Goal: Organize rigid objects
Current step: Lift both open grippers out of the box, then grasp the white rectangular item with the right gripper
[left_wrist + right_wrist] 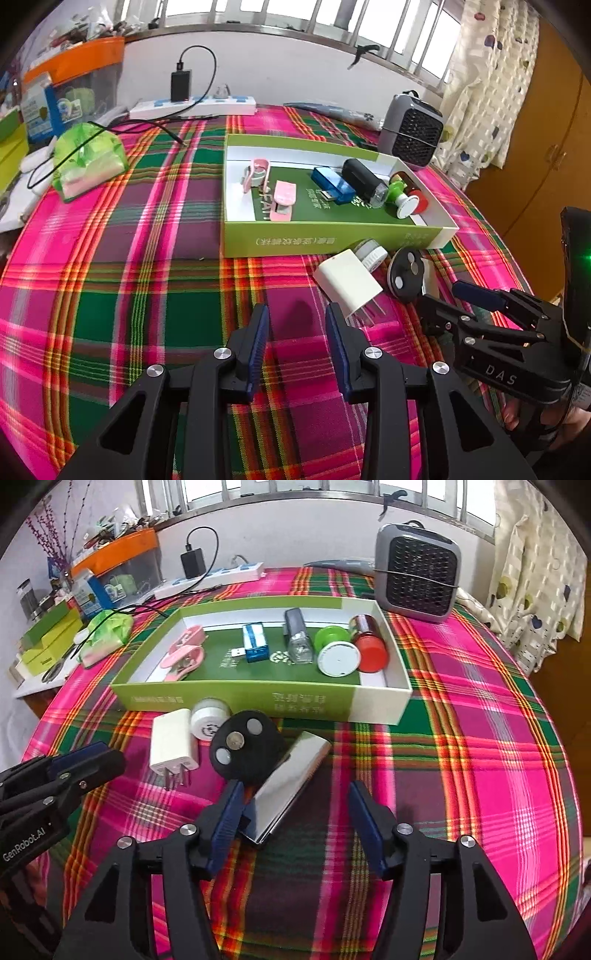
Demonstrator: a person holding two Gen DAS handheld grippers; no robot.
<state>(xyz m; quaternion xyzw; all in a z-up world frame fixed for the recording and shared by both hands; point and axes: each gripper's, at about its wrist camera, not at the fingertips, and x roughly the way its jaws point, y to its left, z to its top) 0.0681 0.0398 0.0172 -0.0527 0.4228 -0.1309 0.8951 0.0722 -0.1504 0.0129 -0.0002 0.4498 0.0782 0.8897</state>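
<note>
A green and white box [332, 242] [236, 698] on the plaid cloth holds pink clips [186, 655], a blue USB stick [255, 642], a black-and-clear item [297, 637], a green spool [334, 650] and a red-capped jar [369, 644]. In front of it lie a white charger [349, 282] [173, 747], a small white jar [208, 718], a black disc [406, 275] [245, 749] and a shiny metal bar [291, 786]. My left gripper [297, 321] is open and empty, just left of the charger. My right gripper [295, 797] is open, with the bar's near end between its fingers.
A grey fan heater [419, 574] stands behind the box at the right. A power strip [192, 107] with a black adapter and cable lies at the back. A green plastic bag [86, 160] sits at the left, with boxes and clutter beyond.
</note>
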